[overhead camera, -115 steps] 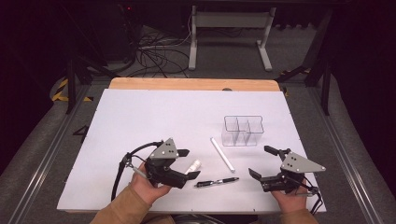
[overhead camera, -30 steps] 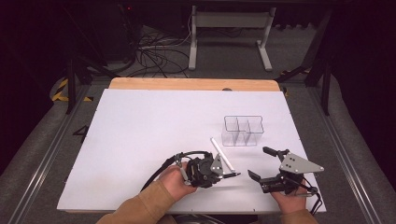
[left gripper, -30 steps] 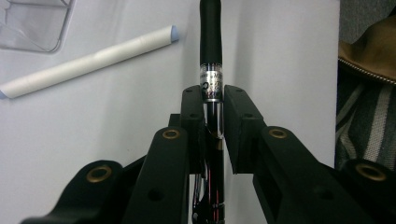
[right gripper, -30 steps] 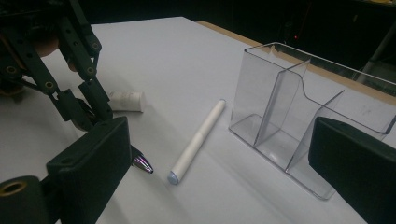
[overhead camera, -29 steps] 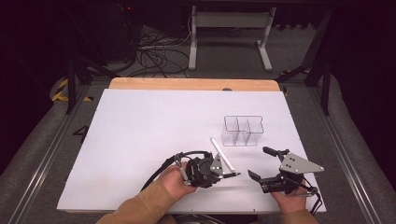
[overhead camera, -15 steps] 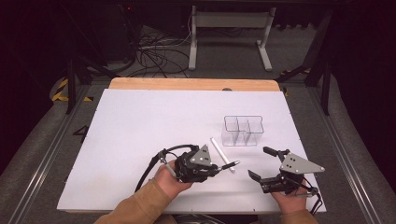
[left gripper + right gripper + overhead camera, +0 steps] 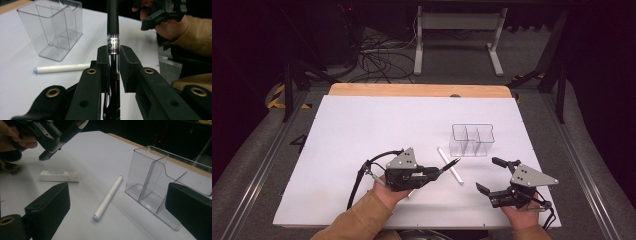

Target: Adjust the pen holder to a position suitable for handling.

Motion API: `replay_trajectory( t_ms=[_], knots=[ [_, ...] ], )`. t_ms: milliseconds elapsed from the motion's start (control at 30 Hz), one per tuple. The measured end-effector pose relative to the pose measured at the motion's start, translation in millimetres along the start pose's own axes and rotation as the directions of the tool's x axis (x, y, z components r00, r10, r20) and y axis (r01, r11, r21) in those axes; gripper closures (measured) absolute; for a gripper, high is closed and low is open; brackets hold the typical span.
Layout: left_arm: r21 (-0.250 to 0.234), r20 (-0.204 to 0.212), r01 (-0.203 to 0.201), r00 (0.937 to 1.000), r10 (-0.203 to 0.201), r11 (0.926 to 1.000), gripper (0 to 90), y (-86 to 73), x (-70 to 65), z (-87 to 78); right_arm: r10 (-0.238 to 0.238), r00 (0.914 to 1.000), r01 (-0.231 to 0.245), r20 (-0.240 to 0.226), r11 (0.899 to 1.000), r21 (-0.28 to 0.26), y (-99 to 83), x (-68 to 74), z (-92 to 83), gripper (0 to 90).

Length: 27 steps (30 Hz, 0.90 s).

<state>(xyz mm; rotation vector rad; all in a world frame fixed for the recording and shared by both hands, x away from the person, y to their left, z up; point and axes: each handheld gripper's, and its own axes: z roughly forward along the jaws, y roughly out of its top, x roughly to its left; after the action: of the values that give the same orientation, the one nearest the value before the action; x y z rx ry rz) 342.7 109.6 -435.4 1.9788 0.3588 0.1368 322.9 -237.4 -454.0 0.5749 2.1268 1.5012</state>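
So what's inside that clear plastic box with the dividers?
Nothing that shows. The clear three-compartment organizer looks empty; its bare floor is visible through the walls. A white pen lies outside beside it. The right gripper's finger covers its near corner.

Black pen (image 7: 113, 30) was clamped between left gripper's (image 7: 439, 171) closed jaws, lifted clear of white table (image 7: 362, 130); slim dark barrel with silver printed band just above jaw tips; in high view it lay near level, pointing toward clear organizer (image 7: 472, 140), its tip over white pen (image 7: 450, 166); in right gripper view (image 7: 67, 133) it slanted upward, pale tip uppermost, dark end lowest.
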Motion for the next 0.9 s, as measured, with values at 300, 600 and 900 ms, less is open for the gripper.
replay_trajectory(
  t_ms=[300,600,900],
  knots=[
    [-0.189,0.030,-0.009,0.9994,0.015,0.9819,79.4,-17.7,4.0,-8.8,-0.011,0.9990,0.010,-0.044,1.000,-0.023,13.4,8.5,5.4,6.6],
    [-0.239,0.011,-0.047,0.9986,0.052,0.9698,79.4,-28.3,2.7,-19.6,-0.027,0.9949,0.021,-0.098,0.998,-0.057,32.2,16.4,14.9,8.4],
    [-0.223,-0.029,-0.057,0.9982,0.052,0.9732,79.4,-32.3,6.1,-25.6,-0.028,0.9770,0.011,-0.211,0.996,-0.084,54.1,27.8,40.7,16.8]
  ],
)
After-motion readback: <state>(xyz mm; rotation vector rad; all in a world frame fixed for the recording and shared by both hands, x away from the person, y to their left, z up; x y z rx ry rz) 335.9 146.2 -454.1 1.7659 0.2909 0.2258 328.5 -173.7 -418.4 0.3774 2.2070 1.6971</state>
